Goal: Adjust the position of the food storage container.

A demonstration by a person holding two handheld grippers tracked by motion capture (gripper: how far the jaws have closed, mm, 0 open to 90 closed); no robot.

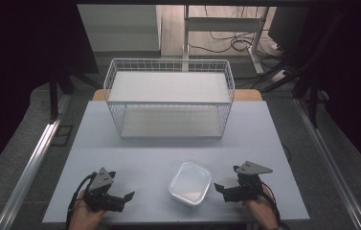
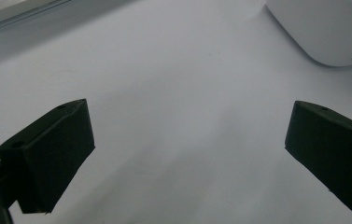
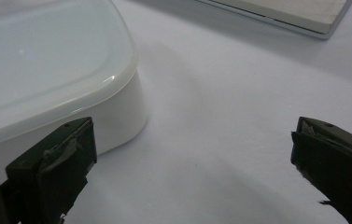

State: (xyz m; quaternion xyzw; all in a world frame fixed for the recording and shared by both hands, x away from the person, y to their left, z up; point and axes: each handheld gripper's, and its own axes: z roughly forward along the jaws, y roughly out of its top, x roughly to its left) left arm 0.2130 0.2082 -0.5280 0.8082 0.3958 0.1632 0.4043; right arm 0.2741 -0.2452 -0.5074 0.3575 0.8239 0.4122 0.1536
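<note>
Both grippers rest low over the near part of the pale table point(image 1: 120, 143), each held in a hand at the bottom of the high view. The left gripper point(image 1: 125, 197) has its jaws spread wide with only bare tabletop between them; nothing is gripped or touched. The right gripper point(image 1: 220, 190) is likewise spread wide and holds nothing, though in the right gripper view one jaw sits just beside the rounded corner of the white container point(image 3: 47, 74); whether it touches the wall cannot be told.

The white container point(image 1: 190, 183), a lidded rounded-square box, lies on the table between the two grippers, nearer the right one. In the left gripper view a corner of the white container point(image 2: 323, 28) appears ahead, well apart from the jaws.

A white wire basket point(image 1: 168, 98) stands at the far half of the table, with bare table surface between it and the container. The container sits near the table's front edge, with open surface to its left
</note>
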